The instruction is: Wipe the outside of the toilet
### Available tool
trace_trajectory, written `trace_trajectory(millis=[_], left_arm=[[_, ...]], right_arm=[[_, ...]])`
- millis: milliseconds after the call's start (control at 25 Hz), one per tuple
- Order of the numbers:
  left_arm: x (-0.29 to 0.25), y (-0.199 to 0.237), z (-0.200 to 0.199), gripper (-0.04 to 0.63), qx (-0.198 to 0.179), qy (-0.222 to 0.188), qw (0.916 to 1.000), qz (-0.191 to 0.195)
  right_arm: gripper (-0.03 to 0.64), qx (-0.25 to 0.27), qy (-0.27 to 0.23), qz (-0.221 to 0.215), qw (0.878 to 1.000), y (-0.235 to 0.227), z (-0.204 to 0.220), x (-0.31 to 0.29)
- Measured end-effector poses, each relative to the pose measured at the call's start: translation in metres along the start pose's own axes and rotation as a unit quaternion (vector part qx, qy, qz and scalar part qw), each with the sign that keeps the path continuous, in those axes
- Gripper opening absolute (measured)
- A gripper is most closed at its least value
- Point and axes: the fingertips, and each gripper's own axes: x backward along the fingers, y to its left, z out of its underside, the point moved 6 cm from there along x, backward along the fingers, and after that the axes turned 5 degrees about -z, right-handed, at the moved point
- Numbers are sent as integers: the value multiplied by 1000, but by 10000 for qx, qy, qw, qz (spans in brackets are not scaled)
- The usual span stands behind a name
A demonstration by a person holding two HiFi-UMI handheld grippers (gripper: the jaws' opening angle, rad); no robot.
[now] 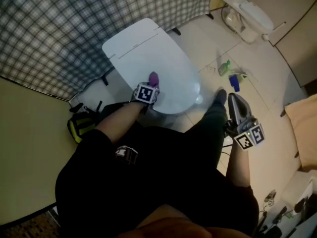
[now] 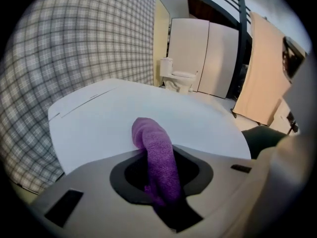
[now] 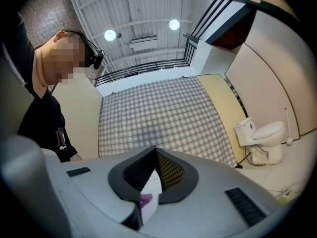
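Observation:
A white toilet [image 1: 153, 58] with its lid down stands in front of a checked curtain. My left gripper [image 1: 151, 83] is over the near part of the lid, shut on a purple cloth [image 1: 154, 78]. In the left gripper view the cloth [image 2: 157, 155] sticks out between the jaws and bends down onto the lid [image 2: 114, 118]. My right gripper [image 1: 233, 99] hangs to the right of the toilet, above the floor, shut with nothing in it. In the right gripper view its fingertips [image 3: 155, 150] meet, with a bit of the purple cloth [image 3: 145, 199] showing below them.
A second white toilet [image 1: 247, 11] stands at the far right wall. A green spray bottle [image 1: 224, 67] and a blue object [image 1: 234, 83] lie on the floor right of the toilet. A yellow-and-black bag [image 1: 81, 125] sits at its left. The checked curtain [image 1: 74, 29] is behind.

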Motion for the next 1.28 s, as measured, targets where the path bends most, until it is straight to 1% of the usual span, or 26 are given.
trace_trajectory(millis=[120, 200, 280, 400, 480, 520, 600, 680, 760, 880, 1000, 1160, 1280], left_arm=[[-40, -21, -32, 90, -204, 88, 9997, 113], [-69, -33, -57, 91, -206, 149, 9996, 157], [-96, -50, -92, 91, -192, 37, 9994, 290], [-122, -60, -133, 89, -295, 214, 9993, -110], [-137, -70, -160, 91, -297, 121, 9993, -175], [-144, -76, -170, 91, -271, 76, 9995, -145], [-157, -87, -186, 91, -191, -65, 9998, 69], [-165, -90, -200, 89, -246, -319, 9991, 164], [-167, -89, -206, 91, -345, -452, 9982, 164], [-155, -88, -194, 91, -361, -319, 9986, 213], [-123, -83, -160, 89, -313, -172, 9988, 337], [-63, -60, -94, 89, -114, -203, 9987, 452], [-10, -40, -33, 89, -135, -122, 9988, 451]], right_arm=[[3, -76, -66, 418, 9991, -21, 12, 39], [3, -140, -61, 664, 9977, -40, 22, 63], [3, -260, -96, 919, 9954, -61, 29, 86], [3, -467, -127, 1187, 9917, -91, 39, 120], [3, -546, -120, 1291, 9900, -109, 41, 133], [3, -594, -113, 1336, 9892, -115, 42, 138], [3, -693, -110, 1409, 9875, -124, 48, 145], [3, -731, -104, 1422, 9871, -132, 52, 149], [3, -717, -75, 1399, 9875, -138, 52, 150], [3, -647, -71, 1377, 9883, -136, 47, 147], [3, -537, -130, 1253, 9906, -115, 37, 131], [3, -289, -122, 881, 9956, -74, 22, 94], [3, -162, -128, 574, 9981, -37, 10, 65]])
